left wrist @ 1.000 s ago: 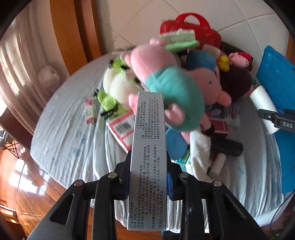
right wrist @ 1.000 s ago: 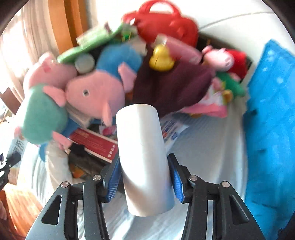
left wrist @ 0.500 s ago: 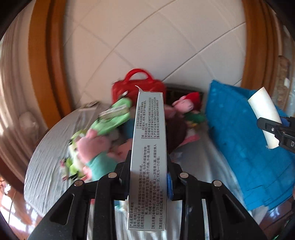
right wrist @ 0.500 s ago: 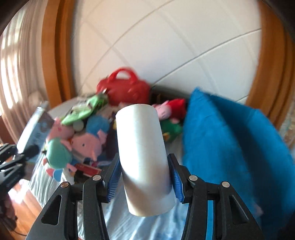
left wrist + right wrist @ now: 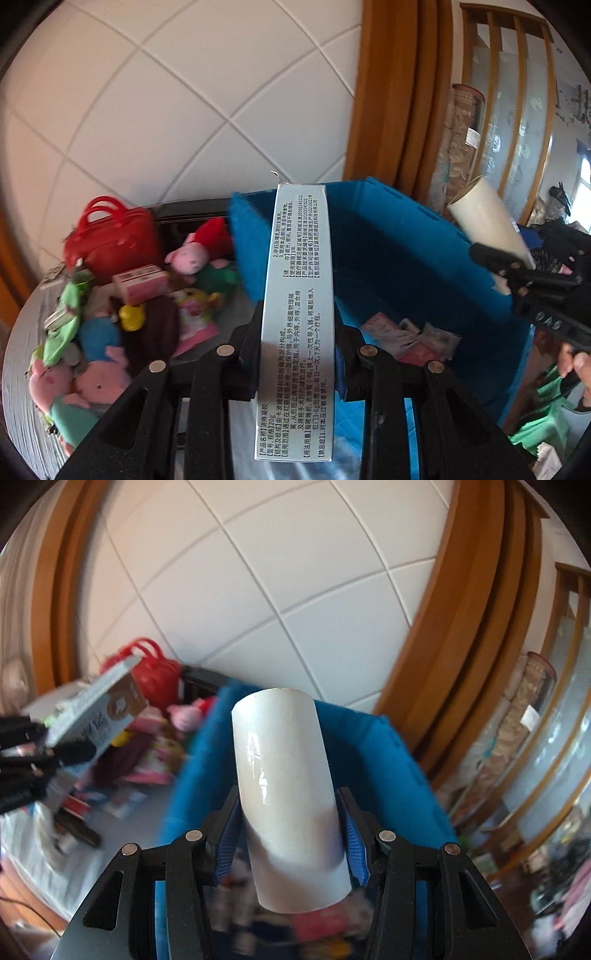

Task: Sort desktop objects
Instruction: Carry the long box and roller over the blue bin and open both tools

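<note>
1. Left gripper (image 5: 297, 354): closed on a long printed carton (image 5: 297, 314). The pads press both narrow sides. The carton's long axis runs straight up the centre of the left wrist view, along the fingers, and overhangs them at both ends.
2. Right gripper (image 5: 288, 834): closed on a white roll (image 5: 284, 786). The blue pads clamp its lower half. The roll's long axis also runs along the fingers, leaning slightly to the left at the top.
3. Target: the blue bin (image 5: 417, 258). In the left wrist view it fills the centre and right of the frame, directly behind the carton tip. A few small packets (image 5: 406, 338) lie on its floor.
4. Governing relation: both held items sit above and in front of the open bin, so the release path is forward and down. In the right wrist view the bin wall (image 5: 373, 760) surrounds the roll from behind.
5. Judgement: the right gripper appears nearer the bin's right wall; the left is nearer its left wall.
6. Unsorted remainder: soft toys (image 5: 99, 373) and a red bag (image 5: 107, 240) lie at the lower and middle left of the left wrist view, outside the bin.
</note>
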Tool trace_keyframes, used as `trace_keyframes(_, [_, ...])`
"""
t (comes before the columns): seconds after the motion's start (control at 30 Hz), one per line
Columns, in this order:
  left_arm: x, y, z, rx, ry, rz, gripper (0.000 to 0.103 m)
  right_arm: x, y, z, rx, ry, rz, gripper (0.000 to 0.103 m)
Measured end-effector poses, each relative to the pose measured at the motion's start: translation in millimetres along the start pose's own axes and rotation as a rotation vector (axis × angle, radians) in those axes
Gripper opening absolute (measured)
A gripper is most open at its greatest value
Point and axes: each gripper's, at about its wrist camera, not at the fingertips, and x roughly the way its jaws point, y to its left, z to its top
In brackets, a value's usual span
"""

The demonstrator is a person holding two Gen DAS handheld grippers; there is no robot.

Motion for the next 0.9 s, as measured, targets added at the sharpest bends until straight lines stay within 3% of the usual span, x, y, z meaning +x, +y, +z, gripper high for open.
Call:
trace_keyframes(0.2, [64.8,-80.8,42.0,-0.008,0.133,0.026,0.029,57.2,-75.2,-15.1,-0.077,0.099,0.030,0.049])
trace_keyframes(0.4, [140.7,-114.7,42.5,-0.057,0.357,0.082,0.029,133.4,-128.5,-33.0,-0.071,0.294,0.184,0.049])
trace_keyframes(0.53, [189.1,-126.3,26.6,-0.047,0.505,0.123,0.029,186.8,-137.0,-56.3,-0.045,0.472,0.285,0.049])
trace_keyframes(0.73, [251.8,-134.8,-15.4,-0.036,0.726,0.139,0.029,247.2,-130.4,-101.8,-0.038,0.712,0.352,0.045])
trace_keyframes(0.9, [272.8,-134.6,-38.3,-0.031,0.805,0.126,0.029,274.0,-118.3,-135.3,-0.063,0.836,0.385,0.045])
